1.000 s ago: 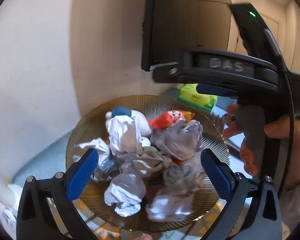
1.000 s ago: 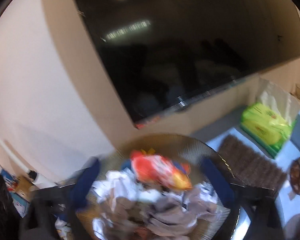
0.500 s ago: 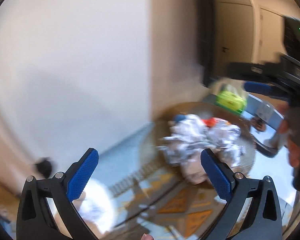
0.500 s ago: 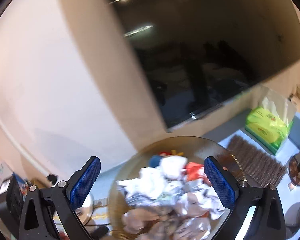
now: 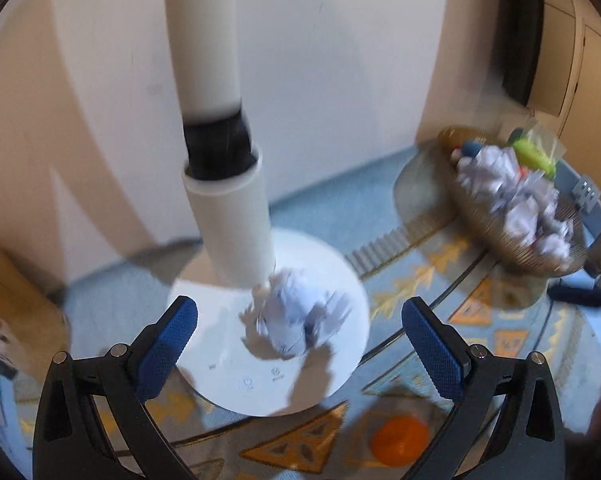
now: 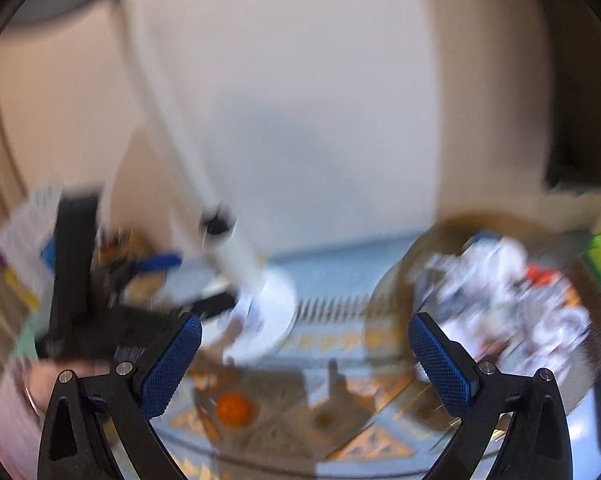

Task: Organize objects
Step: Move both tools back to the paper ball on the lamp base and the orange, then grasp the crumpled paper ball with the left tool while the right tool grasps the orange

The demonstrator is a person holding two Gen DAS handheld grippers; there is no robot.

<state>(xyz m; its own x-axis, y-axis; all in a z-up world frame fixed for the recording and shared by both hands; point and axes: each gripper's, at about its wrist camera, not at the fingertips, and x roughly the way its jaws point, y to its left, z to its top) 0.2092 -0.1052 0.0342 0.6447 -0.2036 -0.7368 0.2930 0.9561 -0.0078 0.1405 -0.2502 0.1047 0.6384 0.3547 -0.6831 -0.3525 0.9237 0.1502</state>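
Note:
A crumpled white paper ball [image 5: 300, 316] lies on the round white base [image 5: 228, 344] of a standing appliance, just ahead of my open, empty left gripper [image 5: 298, 344]. A ribbed amber glass plate [image 5: 480, 236] piled with crumpled paper [image 5: 512, 196] sits at the right, on a glass table edge; it also shows blurred in the right wrist view [image 6: 396, 280]. My right gripper [image 6: 304, 360] is open and empty, left of the plate. The left gripper's body [image 6: 76, 272] shows at the left of that view.
The appliance's white pole [image 5: 216, 120] rises ahead by the white wall. An orange round object [image 5: 398, 438] lies on the patterned blue rug, seen also in the right wrist view [image 6: 233, 409]. A cardboard box [image 5: 12, 304] stands left. A green wipes pack [image 5: 534, 156] lies behind the plate.
Both views have swung left and down, away from the plate. The plate has gone from centre to the right; the appliance base and its paper ball now sit before the left gripper.

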